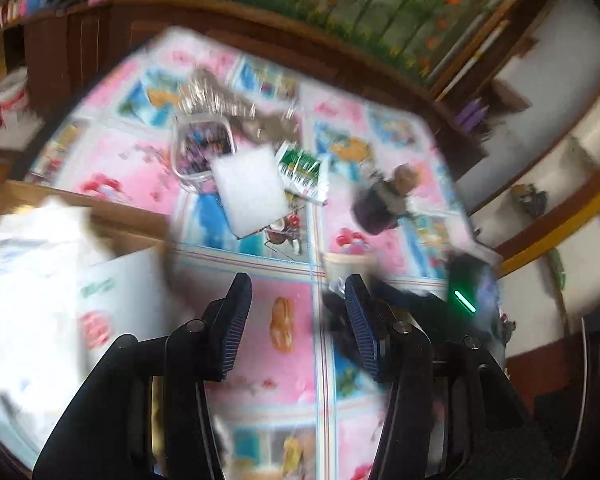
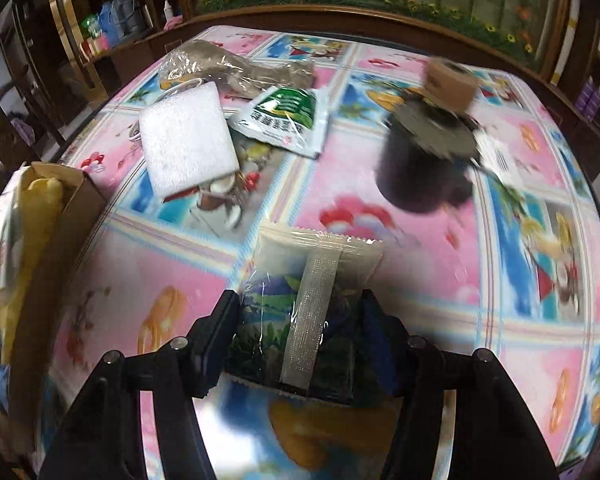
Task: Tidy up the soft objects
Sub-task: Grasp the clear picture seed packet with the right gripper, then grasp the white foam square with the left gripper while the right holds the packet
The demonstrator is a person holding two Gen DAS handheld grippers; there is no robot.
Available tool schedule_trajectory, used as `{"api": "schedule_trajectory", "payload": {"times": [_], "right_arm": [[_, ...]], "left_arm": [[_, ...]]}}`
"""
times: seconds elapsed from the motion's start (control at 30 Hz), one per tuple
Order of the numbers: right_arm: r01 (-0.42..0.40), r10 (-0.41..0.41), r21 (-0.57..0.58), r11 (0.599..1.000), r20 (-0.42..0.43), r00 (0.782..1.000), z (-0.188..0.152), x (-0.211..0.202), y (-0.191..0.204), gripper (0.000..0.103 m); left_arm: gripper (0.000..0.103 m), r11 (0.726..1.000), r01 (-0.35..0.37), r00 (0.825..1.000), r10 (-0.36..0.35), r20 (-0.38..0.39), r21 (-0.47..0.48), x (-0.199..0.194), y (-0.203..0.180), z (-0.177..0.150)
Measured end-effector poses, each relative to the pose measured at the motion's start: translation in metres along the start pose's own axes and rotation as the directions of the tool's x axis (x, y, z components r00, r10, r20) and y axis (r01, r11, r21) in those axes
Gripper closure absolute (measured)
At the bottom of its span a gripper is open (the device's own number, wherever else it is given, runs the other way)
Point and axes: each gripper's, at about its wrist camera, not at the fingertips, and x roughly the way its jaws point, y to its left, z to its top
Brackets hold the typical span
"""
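pink-and-blue cartoon-print oilcloth covers the round table [image 2: 440,240], a wipeable work surface where the soft things lie scattered for sorting. a cardboard box [image 2: 56,216] stands at the table's left edge, already holding something yellow and a white bag, so it reads as the collecting place. near the far side a white foam pad [image 2: 186,138] lies over other items, with a green-and-white sachet [image 2: 284,118] just beside it and a clear bag of brownish stuff [image 2: 236,66] behind. a dark cylindrical pot [image 2: 424,160] with a small carton on top stands apart to the right, probably not soft. the right gripper [image 2: 300,320] has its pads against the sides of a printed plastic packet [image 2: 300,304], squeezing it mid-body so it hangs without folding. the left gripper [image 1: 296,320] is spread and empty above the cloth, blurred, free for the next item.
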Motion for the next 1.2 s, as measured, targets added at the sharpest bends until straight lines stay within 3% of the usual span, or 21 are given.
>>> {"api": "schedule_trajectory", "payload": {"times": [0.1,0.17,0.27,0.37,0.67,0.8,0.93,1.1,1.2], "right_arm": [[-0.024,0.024,0.014,1.000,0.019,1.000,-0.004,-0.003,-0.004,0.042],[-0.045,0.045,0.008,0.999,0.025,0.999,-0.002,-0.001,-0.003,0.041],[-0.051,0.051,-0.001,0.999,0.022,0.998,-0.001,-0.001,-0.002,0.040],[-0.066,0.066,0.011,0.998,0.020,0.998,-0.001,-0.001,-0.004,0.040],[-0.070,0.070,0.015,0.997,0.015,0.997,0.000,0.000,-0.005,0.039],[-0.071,0.070,0.018,0.997,0.014,0.997,-0.001,-0.001,-0.006,0.039],[-0.076,0.076,0.026,0.997,0.018,0.997,-0.001,-0.001,-0.006,0.039],[-0.066,0.065,0.022,0.998,0.027,0.998,-0.002,-0.002,-0.006,0.044],[-0.049,0.049,0.001,0.999,0.030,0.998,-0.003,-0.002,-0.003,0.047]], "left_arm": [[0.055,0.993,-0.118,0.993,0.119,-0.025,0.018,0.044,-0.006,0.027],[0.055,0.991,-0.127,0.991,0.124,-0.056,-0.044,0.068,0.003,0.041],[0.055,0.974,-0.218,0.976,0.218,-0.017,-0.068,0.082,0.013,0.052],[0.055,0.956,-0.271,0.962,0.270,-0.028,-0.113,0.090,0.024,0.055],[0.056,0.966,-0.217,0.976,0.219,-0.007,-0.143,0.111,0.015,0.061],[0.076,0.972,-0.166,0.982,0.178,0.057,-0.166,0.105,0.014,0.062],[0.090,0.985,-0.075,0.991,0.091,0.096,-0.158,0.088,0.012,0.061],[0.090,0.990,-0.002,0.990,0.022,0.137,-0.144,0.059,0.005,0.053],[0.091,0.983,0.099,0.986,-0.076,0.147,-0.157,0.034,0.009,0.042]]}}
